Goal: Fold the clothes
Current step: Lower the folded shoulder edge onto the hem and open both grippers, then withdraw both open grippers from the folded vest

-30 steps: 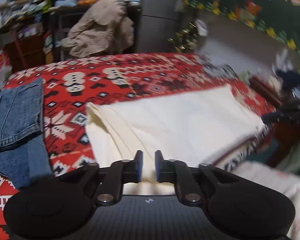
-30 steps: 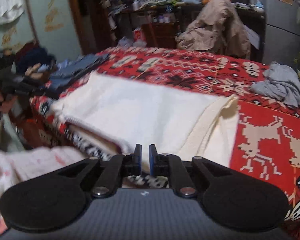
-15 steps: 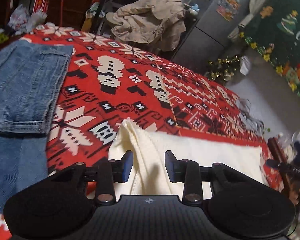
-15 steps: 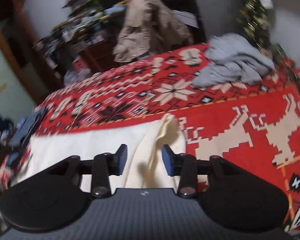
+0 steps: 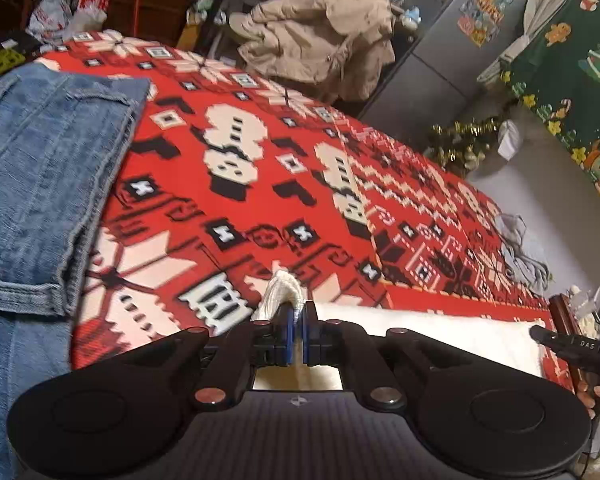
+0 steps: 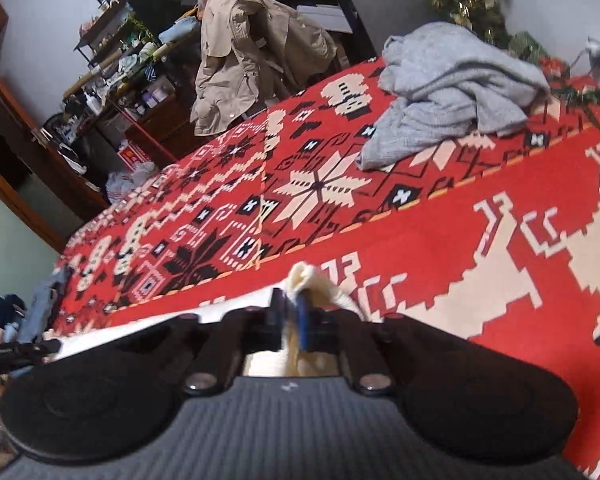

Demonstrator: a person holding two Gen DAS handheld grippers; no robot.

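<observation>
Lying folded along the near edge of the red patterned blanket (image 5: 228, 216), cream knit sweater (image 5: 440, 334), one corner bunching up between each gripper's fingertips. Left gripper (image 5: 298, 322) and right gripper (image 6: 291, 312) both pinching it, jaws narrowed tight on the knit.

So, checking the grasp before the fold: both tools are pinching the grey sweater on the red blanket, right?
Not the grey sweater, which lies untouched in the right wrist view. Both the left tool and the right tool pinch the cream garment on the red blanket.

Left tongs (image 5: 298, 326) pinched on cream garment (image 5: 284, 286) corner — red patterned blanket (image 5: 260, 184), jeans (image 5: 40, 168) alongside.
</observation>
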